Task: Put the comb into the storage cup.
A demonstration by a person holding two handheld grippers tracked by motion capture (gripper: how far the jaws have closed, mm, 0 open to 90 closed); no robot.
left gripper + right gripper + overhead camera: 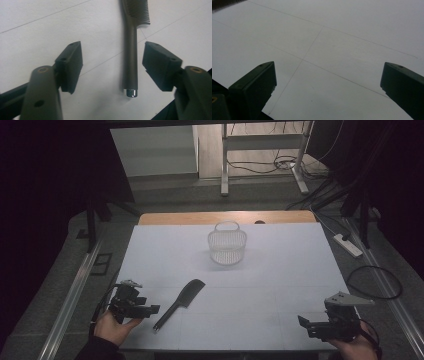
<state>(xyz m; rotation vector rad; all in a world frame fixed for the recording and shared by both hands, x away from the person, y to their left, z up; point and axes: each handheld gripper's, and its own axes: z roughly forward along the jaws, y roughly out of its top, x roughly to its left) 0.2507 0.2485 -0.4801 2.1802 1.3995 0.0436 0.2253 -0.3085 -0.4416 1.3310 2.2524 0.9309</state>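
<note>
Two grippers sit at the near edge of the table [150,250]. The left gripper [150,310] has its jaws parted, nothing clamped; the comb [131,62] lies flat on the table between them, handle end toward it, probably lined up for a grab or just let go. The right gripper [306,322] waits spread wide over bare table. A basket [227,247] stands well beyond, likely the comb's destination.
</note>
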